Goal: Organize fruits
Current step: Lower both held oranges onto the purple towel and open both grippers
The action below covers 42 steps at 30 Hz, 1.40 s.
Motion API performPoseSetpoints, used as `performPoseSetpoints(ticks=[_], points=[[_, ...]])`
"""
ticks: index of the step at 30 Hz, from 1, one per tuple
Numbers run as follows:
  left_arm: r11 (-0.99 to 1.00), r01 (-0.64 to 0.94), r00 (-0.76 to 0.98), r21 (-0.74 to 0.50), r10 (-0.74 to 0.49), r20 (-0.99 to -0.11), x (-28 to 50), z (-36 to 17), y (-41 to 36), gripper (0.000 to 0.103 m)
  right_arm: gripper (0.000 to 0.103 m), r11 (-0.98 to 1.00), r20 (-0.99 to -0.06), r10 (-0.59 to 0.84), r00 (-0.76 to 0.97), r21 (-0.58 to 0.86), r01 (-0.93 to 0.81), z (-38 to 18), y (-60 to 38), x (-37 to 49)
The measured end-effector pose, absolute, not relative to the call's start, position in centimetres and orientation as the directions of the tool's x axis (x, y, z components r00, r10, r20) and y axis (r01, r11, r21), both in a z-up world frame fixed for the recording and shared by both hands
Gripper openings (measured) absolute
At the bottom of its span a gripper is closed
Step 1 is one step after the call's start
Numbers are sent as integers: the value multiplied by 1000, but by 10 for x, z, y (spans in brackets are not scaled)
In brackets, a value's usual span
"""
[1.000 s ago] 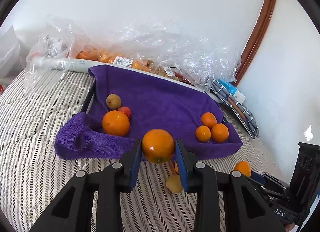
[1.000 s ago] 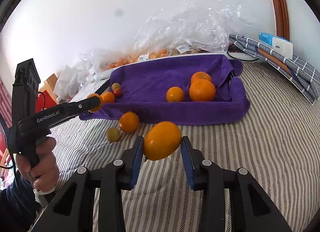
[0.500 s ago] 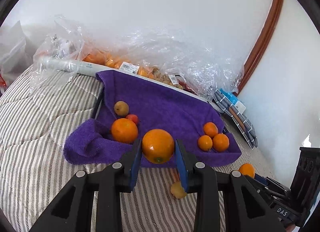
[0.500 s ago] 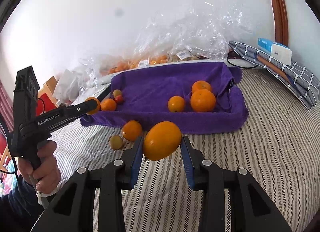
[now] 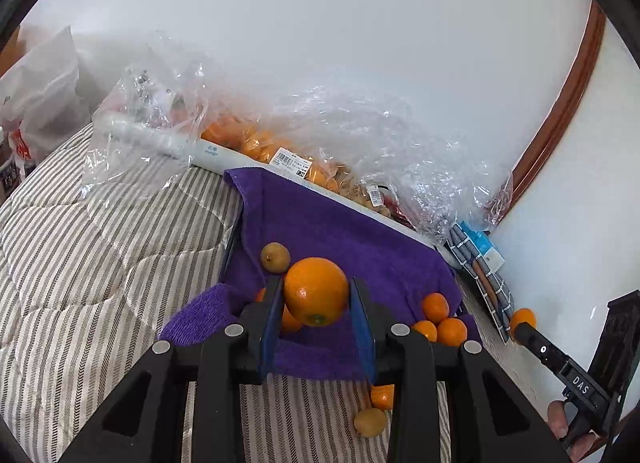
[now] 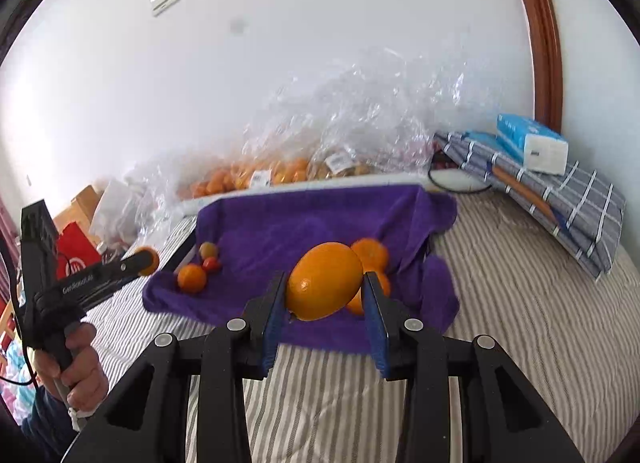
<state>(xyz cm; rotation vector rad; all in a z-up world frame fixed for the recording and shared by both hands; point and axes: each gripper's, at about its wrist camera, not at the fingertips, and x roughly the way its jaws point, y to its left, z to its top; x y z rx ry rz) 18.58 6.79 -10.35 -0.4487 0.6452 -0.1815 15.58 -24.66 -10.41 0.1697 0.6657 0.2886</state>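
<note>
- Left hand-held gripper (image 5: 316, 313) clamps an orange (image 5: 316, 290) above the purple towel's (image 5: 340, 231) near-left edge.
- Right hand-held gripper (image 6: 325, 303) grips a second orange (image 6: 325, 281) over the towel's near-right side.
- Step: carrying both in; next, lower each beside its matching cluster, then release.

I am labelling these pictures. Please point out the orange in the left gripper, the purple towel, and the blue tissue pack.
orange in the left gripper (image 5: 316, 290): left wrist view, front of its peel.
purple towel (image 6: 304, 219): right wrist view, bare middle.
blue tissue pack (image 6: 520, 133): right wrist view, blue side.
</note>
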Motion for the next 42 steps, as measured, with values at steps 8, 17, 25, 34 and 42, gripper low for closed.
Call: performPoseSetpoints(ticks=[8, 17, 25, 34, 42], points=[[880, 23, 756, -475, -326, -567, 222, -112, 45, 31, 38, 966, -570, 255, 781, 177, -186, -97, -256, 199], [907, 39, 726, -419, -314, -612, 224, -133, 30, 31, 38, 975, -648, 221, 729, 162, -152, -148, -260, 227], [913, 87, 711, -399, -338, -617, 218, -133, 17, 31, 38, 976, -674, 220, 705, 157, -154, -158, -258, 230], [925, 73, 687, -373, -318, -653, 221, -138, 12, 31, 38, 978, -664, 208, 719, 153, -141, -156, -264, 226], [943, 67, 694, -326, -278, -664, 221, -137, 7, 31, 50, 979, -642, 201, 740, 162, -126, -153, -266, 223]])
